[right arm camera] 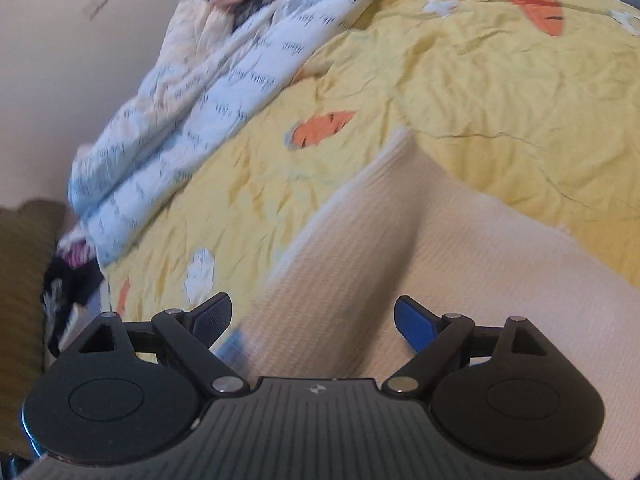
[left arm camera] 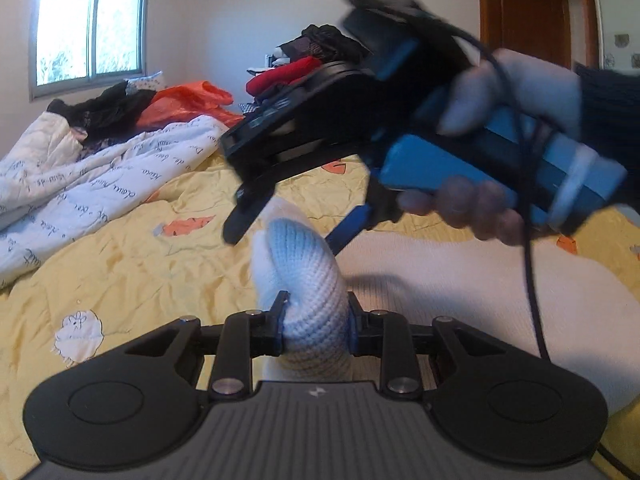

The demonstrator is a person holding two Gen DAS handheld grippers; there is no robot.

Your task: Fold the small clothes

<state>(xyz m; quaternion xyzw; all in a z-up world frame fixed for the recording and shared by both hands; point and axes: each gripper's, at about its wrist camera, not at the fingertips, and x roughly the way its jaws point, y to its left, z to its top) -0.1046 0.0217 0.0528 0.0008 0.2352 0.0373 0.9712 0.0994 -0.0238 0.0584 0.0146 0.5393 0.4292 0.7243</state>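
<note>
A cream ribbed knit garment (left arm camera: 460, 276) lies on the yellow bedspread (left arm camera: 132, 264). My left gripper (left arm camera: 316, 320) is shut on a bunched fold of the garment, which bulges up between its fingers. My right gripper (left arm camera: 296, 224) shows in the left wrist view, held in a gloved hand just above and beyond that fold, its fingers spread. In the right wrist view my right gripper (right arm camera: 312, 320) is open and empty, hovering over the garment (right arm camera: 420, 256), which spreads flat below it.
A white quilt with script print (left arm camera: 100, 184) is heaped at the left of the bed. Black and orange clothes (left arm camera: 160, 108) lie behind it, and a pile of dark and red clothes (left arm camera: 304, 64) sits at the back. A wooden door (left arm camera: 528, 12) stands at the right.
</note>
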